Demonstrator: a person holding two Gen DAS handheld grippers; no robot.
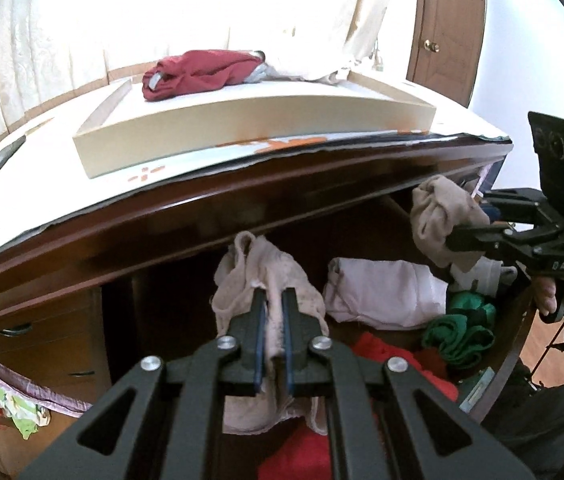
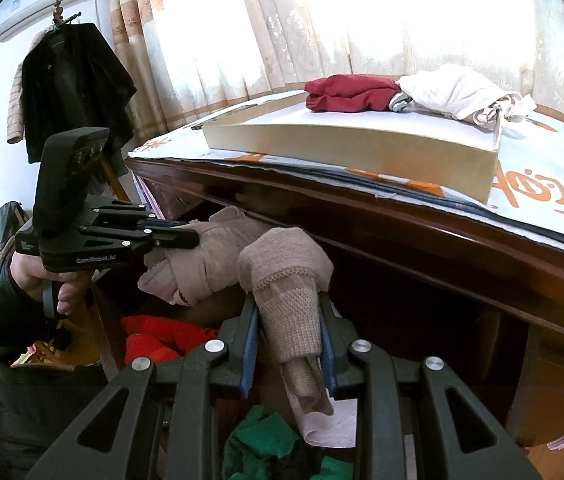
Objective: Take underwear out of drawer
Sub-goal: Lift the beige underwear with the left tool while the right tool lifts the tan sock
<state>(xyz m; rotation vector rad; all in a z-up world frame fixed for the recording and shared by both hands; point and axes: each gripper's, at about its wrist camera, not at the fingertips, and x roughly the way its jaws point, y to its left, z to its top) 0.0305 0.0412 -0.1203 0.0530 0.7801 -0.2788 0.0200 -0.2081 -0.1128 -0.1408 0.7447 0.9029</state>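
Underwear fills the left wrist view: the left gripper (image 1: 275, 300) has its jaws nearly closed on a pale pinkish underwear piece (image 1: 270, 268), which hangs lifted above the open drawer (image 1: 502, 344). Below it in the drawer lie a red garment (image 1: 394, 356), a folded white garment (image 1: 386, 292) and a green garment (image 1: 462, 328) toward the drawer's right edge. At the right, the right gripper (image 1: 460, 232) pinches a beige underwear piece (image 1: 438, 216) just under the dresser top's front edge. On the dresser top sits a shallow beige tray (image 1: 242, 132), with a dark red garment (image 1: 198, 70) at its far edge.

From the right wrist view, the right gripper (image 2: 288, 320) is clamped on the beige underwear piece (image 2: 286, 272), rolled and sticking up between the fingers. The left gripper (image 2: 186, 236) holds the pale piece (image 2: 198, 268) beside it, over the drawer's red garment (image 2: 162, 340).
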